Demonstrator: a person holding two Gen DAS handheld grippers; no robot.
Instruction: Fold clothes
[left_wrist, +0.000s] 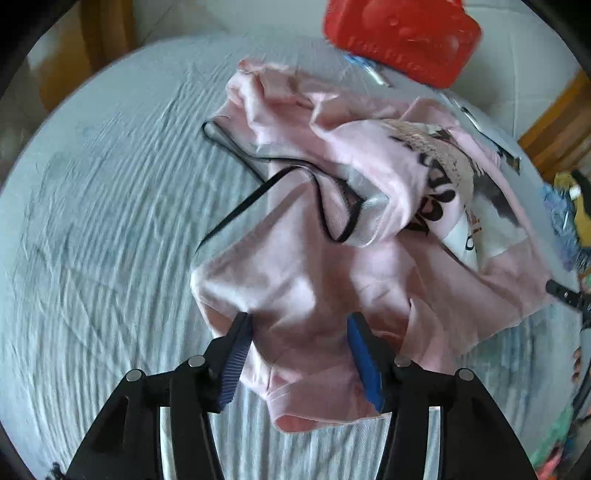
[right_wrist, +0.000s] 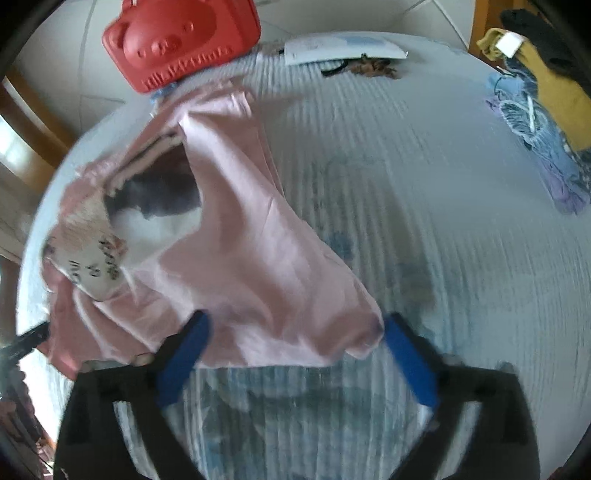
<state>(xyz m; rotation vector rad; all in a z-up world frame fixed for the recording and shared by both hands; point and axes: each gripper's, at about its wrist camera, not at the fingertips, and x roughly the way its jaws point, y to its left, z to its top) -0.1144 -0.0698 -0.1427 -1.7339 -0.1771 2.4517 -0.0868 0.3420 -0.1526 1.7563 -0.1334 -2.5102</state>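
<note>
Left wrist view: pink garment (left_wrist: 295, 266) lies crumpled on bed (left_wrist: 92, 240), black-edged trim across it. Left tongs (left_wrist: 299, 325) parted, cloth fold between blue pads, no pad pressing. Red case (left_wrist: 402, 33) beyond garment.

Right wrist view: right tongs (right_wrist: 295, 325) spread wide, garment (right_wrist: 240, 258) hem between the pads, ungripped. Red case (right_wrist: 181, 37) at far edge; blue and yellow clothes (right_wrist: 539, 140) lie well apart at right.

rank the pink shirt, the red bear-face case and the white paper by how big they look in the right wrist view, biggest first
1. pink shirt, by far the largest, though it also lies nearest the camera
2. red bear-face case
3. white paper, smaller than the case; both sit far back, so their real sizes stay unsure
</note>
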